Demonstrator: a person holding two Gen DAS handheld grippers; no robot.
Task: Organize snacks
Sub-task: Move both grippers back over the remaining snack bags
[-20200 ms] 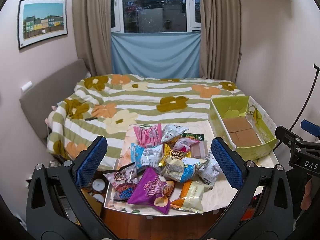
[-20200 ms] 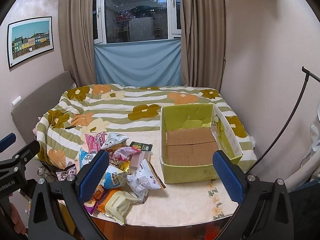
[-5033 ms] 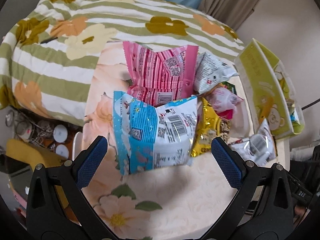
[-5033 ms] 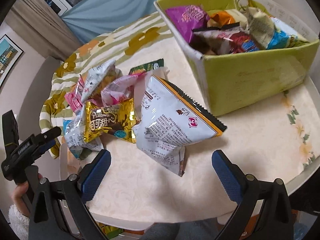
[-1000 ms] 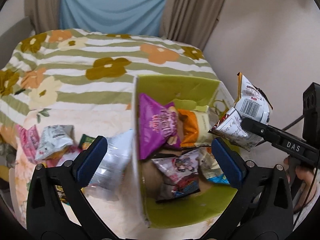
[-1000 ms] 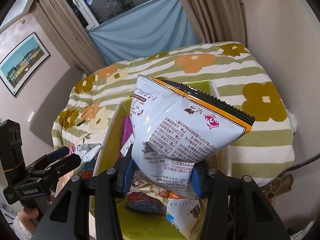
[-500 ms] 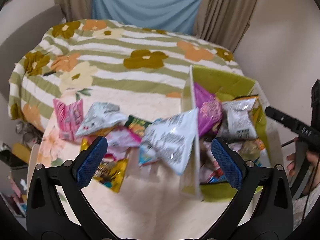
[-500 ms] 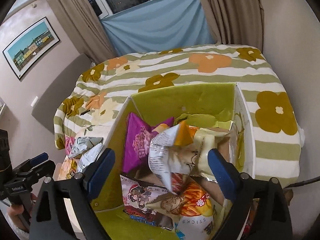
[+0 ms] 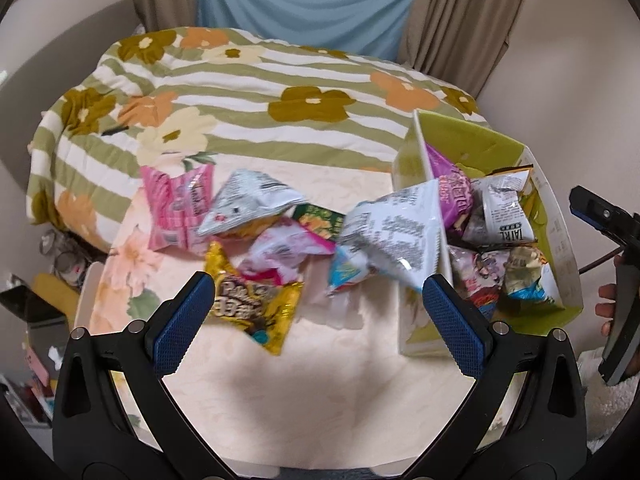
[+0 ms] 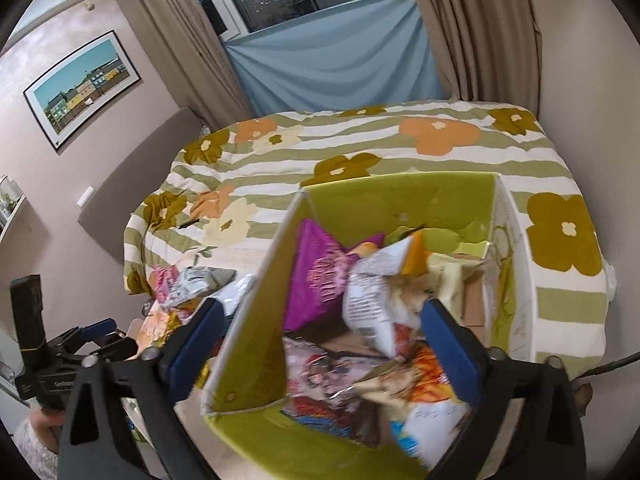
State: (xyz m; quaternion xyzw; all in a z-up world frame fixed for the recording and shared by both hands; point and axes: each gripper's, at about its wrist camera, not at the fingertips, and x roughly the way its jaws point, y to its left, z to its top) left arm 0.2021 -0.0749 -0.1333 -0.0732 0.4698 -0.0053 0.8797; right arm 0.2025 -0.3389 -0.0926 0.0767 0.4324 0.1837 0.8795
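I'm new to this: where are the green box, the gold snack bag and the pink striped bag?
green box [image 10: 400, 204]: right wrist view, inner back wall.
gold snack bag [image 9: 256, 308]: left wrist view, front.
pink striped bag [image 9: 176, 208]: left wrist view, middle.

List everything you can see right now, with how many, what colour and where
Box: one, lime green, right end of table, holding several snack bags.
White bag: one, white with black print, leaning on the box's left wall.
Gold bag: one, table, nearest the left claw.
Pink striped bag: one, far left of the pile.
Silver bag: one, beside the pink one.
Purple bag: one, inside box.
Table: one, cream floral.
Left claw: open, above table.
Right claw: open, over box.
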